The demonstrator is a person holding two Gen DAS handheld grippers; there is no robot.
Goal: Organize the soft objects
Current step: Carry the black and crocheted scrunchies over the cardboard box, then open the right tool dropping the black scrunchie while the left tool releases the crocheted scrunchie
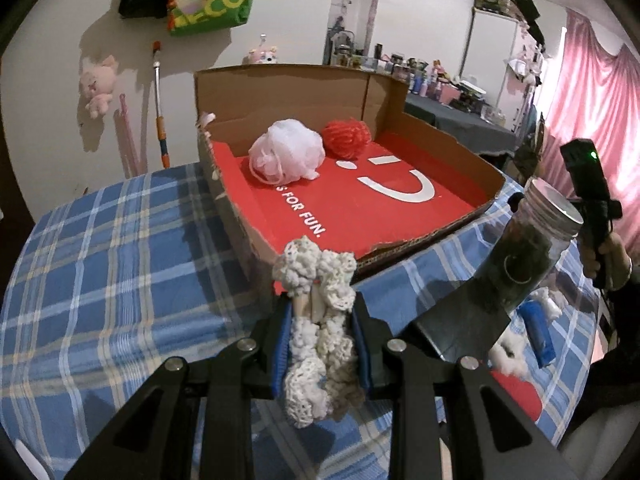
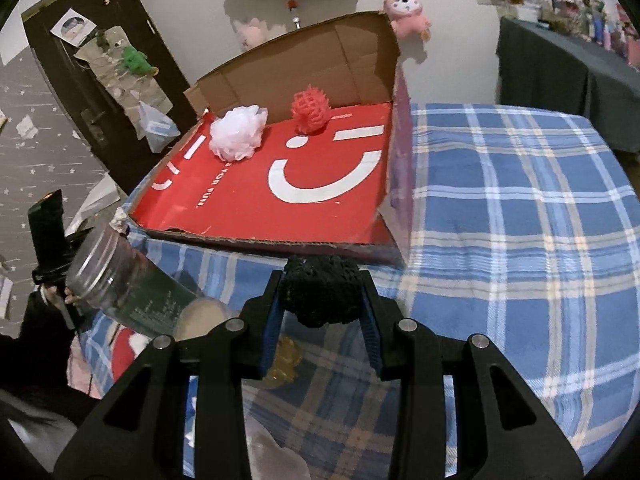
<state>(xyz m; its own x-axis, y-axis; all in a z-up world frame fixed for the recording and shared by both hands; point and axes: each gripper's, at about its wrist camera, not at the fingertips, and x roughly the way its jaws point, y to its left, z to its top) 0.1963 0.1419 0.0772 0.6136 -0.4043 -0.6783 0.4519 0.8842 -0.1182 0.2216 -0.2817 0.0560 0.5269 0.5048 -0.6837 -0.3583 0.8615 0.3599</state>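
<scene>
Cream knitted mesh bundle (image 1: 316, 320) we are pinching in our left tool (image 1: 320, 312); our right tool (image 2: 323, 300) is clamping a black mesh puff (image 2: 320, 294), both near the red-lined cardboard box (image 1: 360, 216).

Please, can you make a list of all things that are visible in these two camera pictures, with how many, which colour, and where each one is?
cardboard box: 1, brown with red printed floor, open, on the table
white mesh sponge: 1, white, inside the box, towards the back
red mesh sponge: 1, red, inside the box, beside the white one
cream mesh sponge: 1, cream, between the left gripper's pads
black mesh sponge: 1, black, between the right gripper's pads
jar: 1, clear with metal lid, dark contents, between the two grippers
tablecloth: 1, blue plaid, covers the table
pink plush toys: 2, pink, on the wall
left gripper: 1, black, shut on the cream sponge
right gripper: 1, black, shut on the black sponge
</scene>
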